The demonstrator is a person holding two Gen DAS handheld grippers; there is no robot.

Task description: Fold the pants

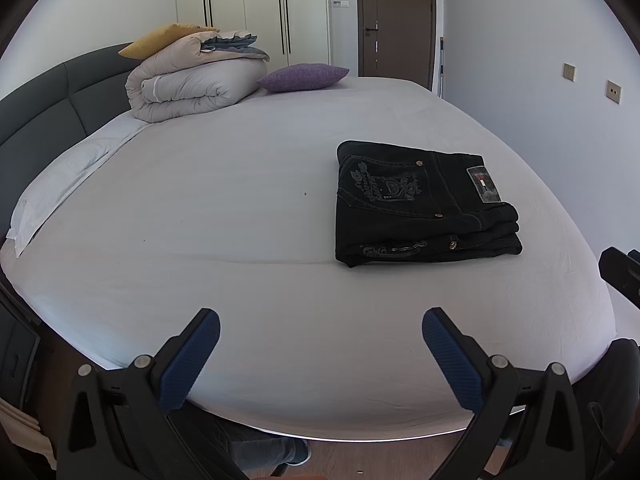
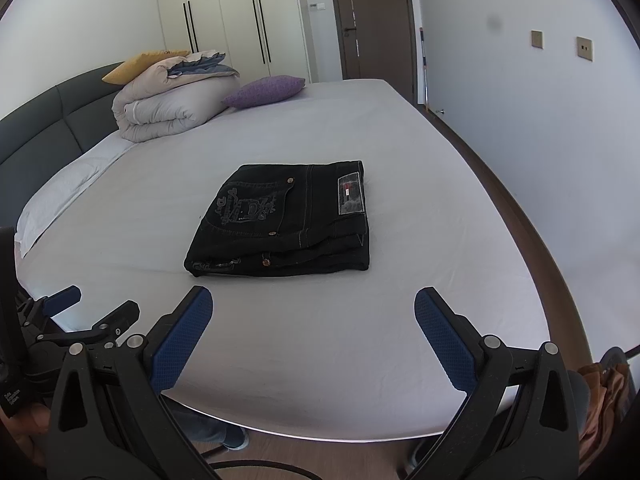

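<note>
Left gripper [image 1: 321, 330], jaws standing wide apart and gripping nothing; it is hovering over the near edge of the bed [image 1: 240, 200], with bare sheet between its two blue-padded fingers [image 1: 192, 360]. Right gripper [image 2: 314, 312], likewise spread wide and carrying nothing; it is hanging above the same near edge, directly in front of the pants [image 2: 284, 220]. Both tools are sitting back from the garment, touching no cloth; this stand-off reads as a release posture, suggesting the folding is finished or very nearly so.

The pants, one pair in black denim, are lying as a compact rectangular bundle on the sheet, well apart from either gripper; from the left wrist view they are resting to the right of centre [image 1: 424, 204]. The embroidered back pocket and the brand patch are facing upward, and several stacked layers are showing at the near edge; that stacking is probably why the bundle is keeping its shape unaided.

Toward the headboard [image 1: 44, 108], items are gathered clear of the working area, presumably to leave room for folding: one rolled duvet [image 1: 192, 88]; one yellow cushion [image 1: 160, 40] resting on top of it; one purple cushion [image 1: 302, 77] just beside it; one white pillow [image 1: 60, 184] lying flat along the left side. Behind are standing one wardrobe [image 1: 248, 0] and one brown door [image 1: 396, 16].
</note>
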